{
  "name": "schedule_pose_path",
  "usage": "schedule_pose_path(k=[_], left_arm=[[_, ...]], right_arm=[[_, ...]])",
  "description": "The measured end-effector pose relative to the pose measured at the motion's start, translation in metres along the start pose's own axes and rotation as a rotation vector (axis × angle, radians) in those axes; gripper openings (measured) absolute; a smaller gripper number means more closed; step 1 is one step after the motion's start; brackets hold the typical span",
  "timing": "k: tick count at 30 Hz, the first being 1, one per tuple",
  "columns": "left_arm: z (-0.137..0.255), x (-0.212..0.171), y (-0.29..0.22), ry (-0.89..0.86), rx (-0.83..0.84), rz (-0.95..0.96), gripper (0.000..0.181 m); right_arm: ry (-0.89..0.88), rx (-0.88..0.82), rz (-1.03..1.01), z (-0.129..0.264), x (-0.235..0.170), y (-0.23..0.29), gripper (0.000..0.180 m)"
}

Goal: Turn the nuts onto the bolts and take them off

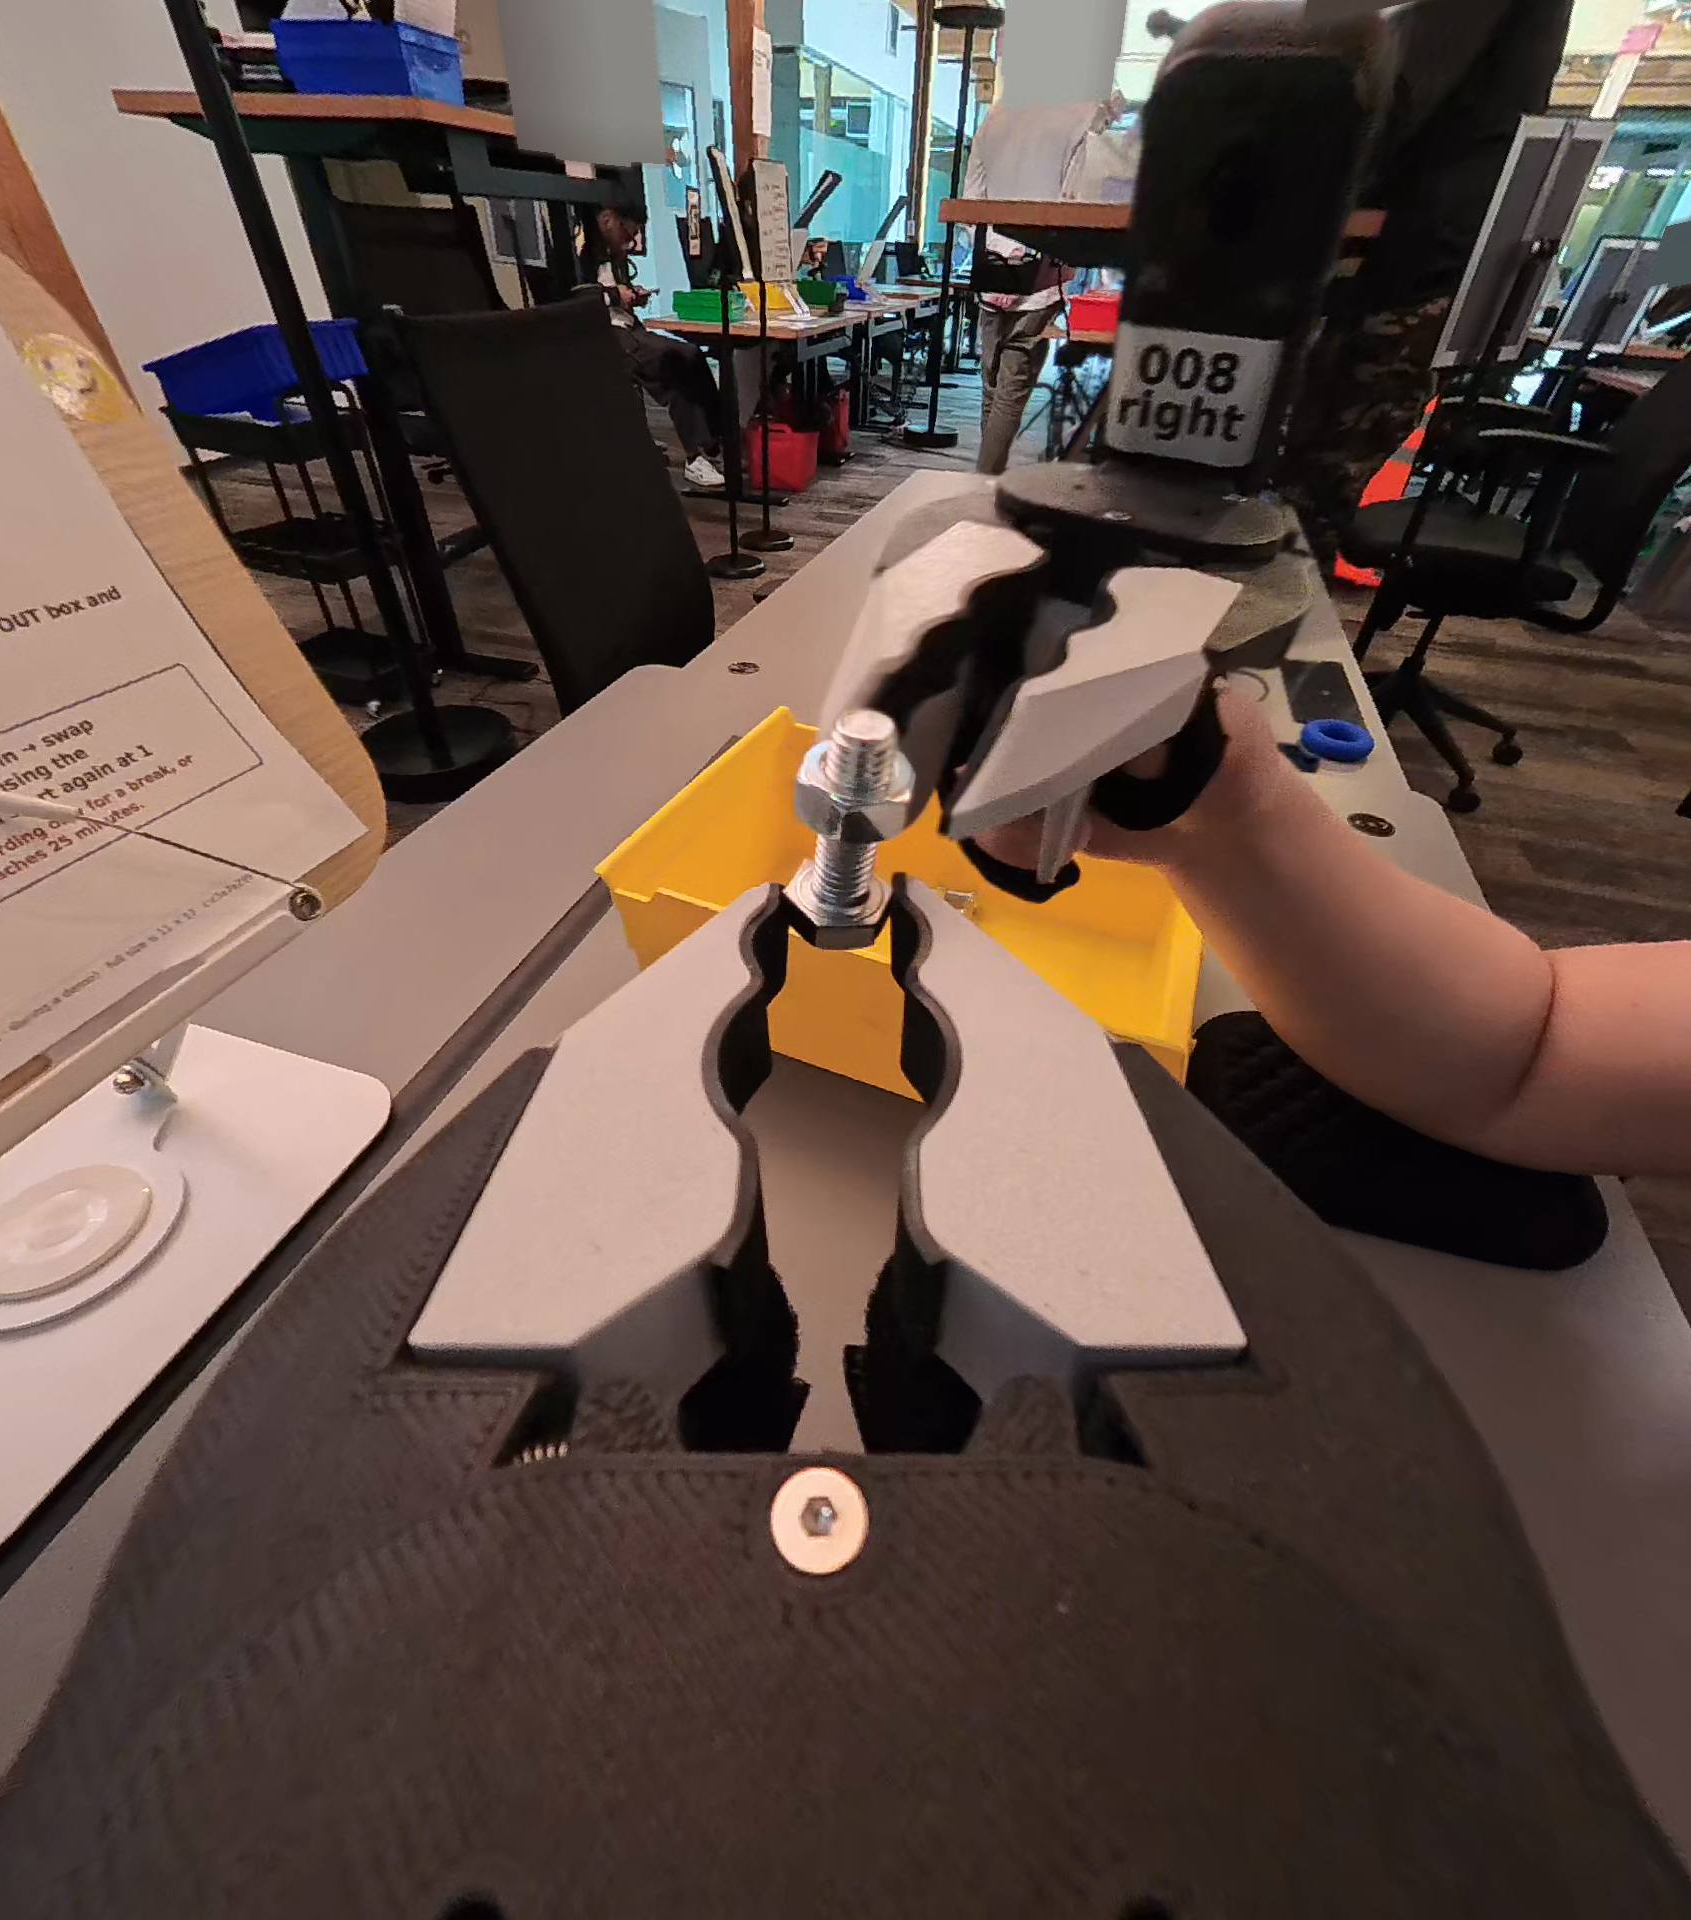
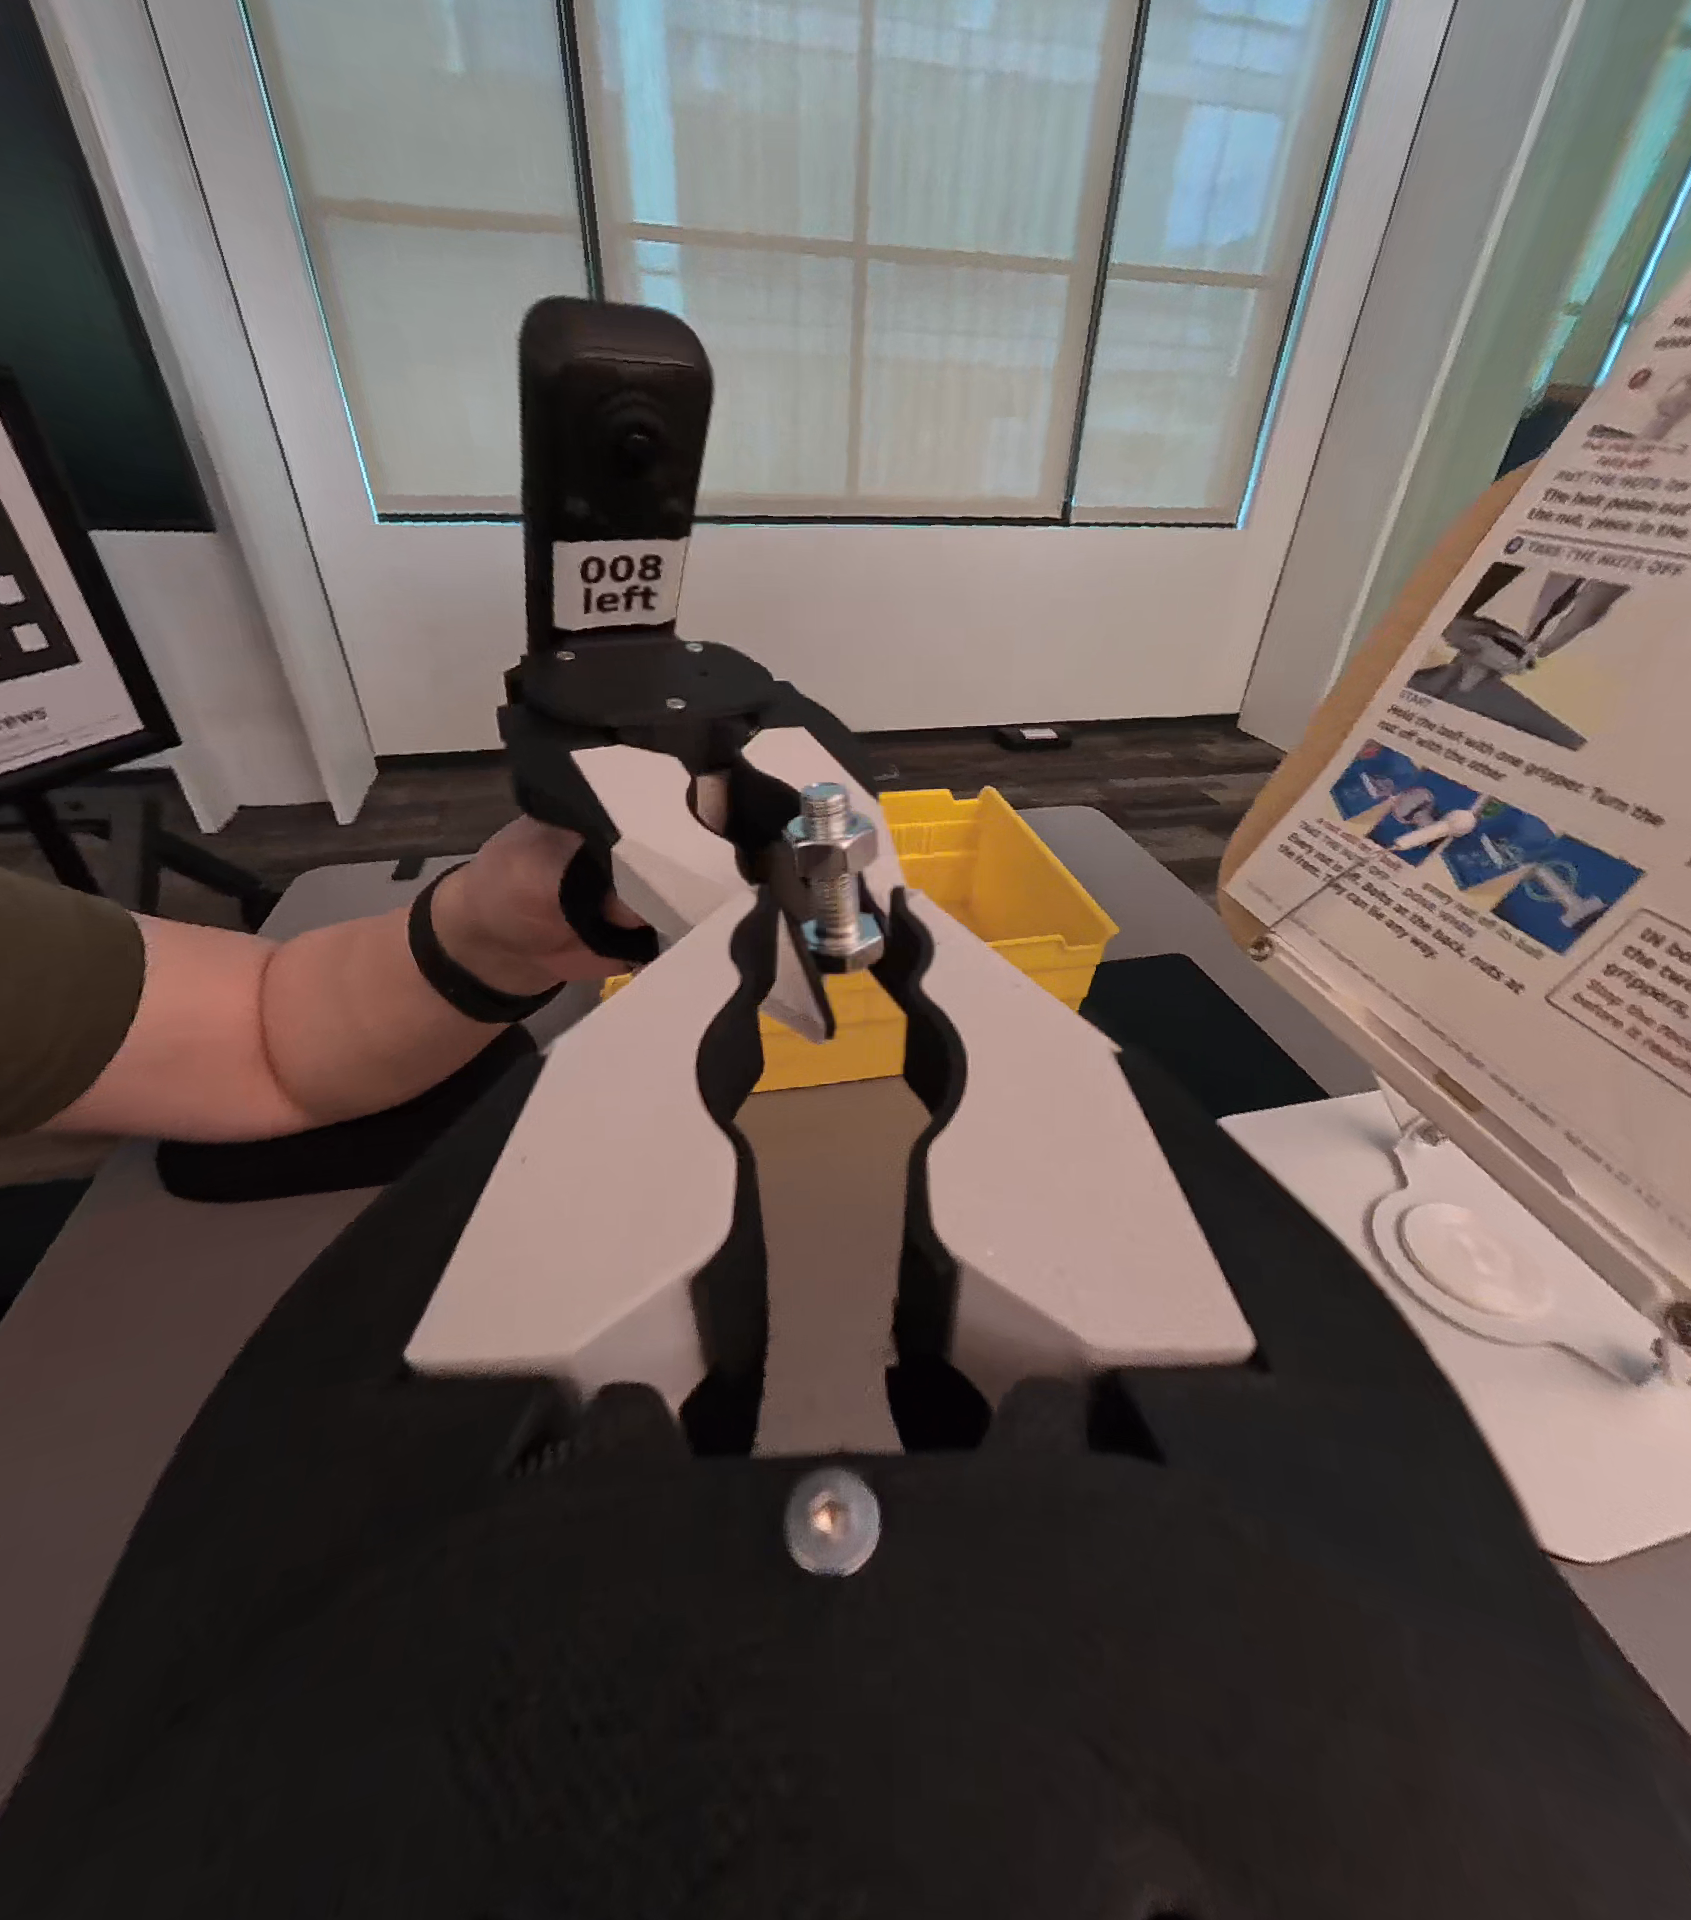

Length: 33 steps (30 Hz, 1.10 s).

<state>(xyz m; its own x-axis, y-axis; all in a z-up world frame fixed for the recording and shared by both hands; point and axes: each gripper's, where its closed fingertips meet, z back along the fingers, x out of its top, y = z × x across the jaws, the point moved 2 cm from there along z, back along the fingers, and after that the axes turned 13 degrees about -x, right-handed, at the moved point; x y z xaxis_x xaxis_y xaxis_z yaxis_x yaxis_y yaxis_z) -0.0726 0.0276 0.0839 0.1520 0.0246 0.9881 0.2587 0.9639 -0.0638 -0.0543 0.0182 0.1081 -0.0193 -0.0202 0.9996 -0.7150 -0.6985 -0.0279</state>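
Left tongs [image 1: 836, 914] clench bolt [image 1: 846, 831] by its head; right tongs [image 1: 934, 790], parted, flank nut [image 1: 853, 798].

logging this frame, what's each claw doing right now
Left claw: shut on the bolt at its head, holding it upright.
Right claw: open, its tips either side of the bolt, not gripping the nut.

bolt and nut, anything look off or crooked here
Nothing stands out. The bolt stands upright, its hex head clamped in the left gripper. The nut sits square on the threads near the top, with the right gripper beside it. The yellow bin sits flat behind.
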Motion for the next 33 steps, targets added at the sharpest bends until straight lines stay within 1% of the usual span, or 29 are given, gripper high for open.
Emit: schedule_pose_path(k=[2,3,4,7,8,10,11,12,14,16,19,21,24,29,33], left_arm=[[-0.003,0.0,-0.004,0.003,-0.018,-0.004,0.018],[-0.004,0.0,-0.006,0.002,-0.031,-0.006,0.018],[-0.005,0.0,-0.008,0.005,-0.045,-0.011,0.018],[-0.005,0.004,-0.014,-0.025,-0.092,-0.02,0.019],[-0.005,0.006,-0.017,-0.036,-0.107,-0.012,0.023],[-0.003,0.01,-0.017,-0.059,-0.104,0.004,0.04],[-0.002,0.011,-0.015,-0.066,-0.092,0.008,0.047],[0.0,0.012,-0.014,-0.07,-0.081,0.008,0.048],[0.002,0.013,-0.015,-0.07,-0.085,0.005,0.043],[0.0,0.01,-0.016,-0.044,-0.093,0.005,0.039],[-0.005,0.003,-0.015,0.001,-0.08,-0.003,0.039],[-0.008,-0.001,-0.014,0.026,-0.079,-0.001,0.039],[-0.01,-0.005,-0.014,0.048,-0.083,0.007,0.039],[-0.008,-0.005,-0.014,0.055,-0.084,0.009,0.039],[-0.007,-0.005,-0.014,0.058,-0.081,0.009,0.039]], right_arm=[[0.006,0.031,-0.024,-0.004,-0.004,0.004,0.021],[0.006,0.04,-0.023,-0.006,-0.005,0.005,0.018],[-0.002,0.044,-0.007,-0.006,-0.004,0.007,0.008],[-0.017,0.036,0.035,0.0,0.002,0.009,0.008],[-0.008,0.018,0.042,0.002,0.004,0.007,0.008],[0.061,-0.055,0.077,0.013,0.003,-0.007,0.008],[0.143,-0.103,0.082,0.023,-0.002,-0.018,0.008],[0.267,-0.156,0.07,0.037,-0.012,-0.031,0.008],[0.534,-0.338,0.043,0.075,-0.042,-0.067,0.008],[0.802,-0.527,-0.004,0.121,-0.082,-0.101,0.008],[1.216,-0.632,-0.194,0.179,-0.153,-0.125,0.008],[1.407,-0.621,-0.31,0.201,-0.19,-0.128,0.008],[1.54,-0.595,-0.446,0.217,-0.221,-0.127,0.008],[1.61,-0.583,-0.543,0.223,-0.245,-0.128,0.008],[1.668,-0.584,-0.53,0.229,-0.253,-0.129,0.009]])
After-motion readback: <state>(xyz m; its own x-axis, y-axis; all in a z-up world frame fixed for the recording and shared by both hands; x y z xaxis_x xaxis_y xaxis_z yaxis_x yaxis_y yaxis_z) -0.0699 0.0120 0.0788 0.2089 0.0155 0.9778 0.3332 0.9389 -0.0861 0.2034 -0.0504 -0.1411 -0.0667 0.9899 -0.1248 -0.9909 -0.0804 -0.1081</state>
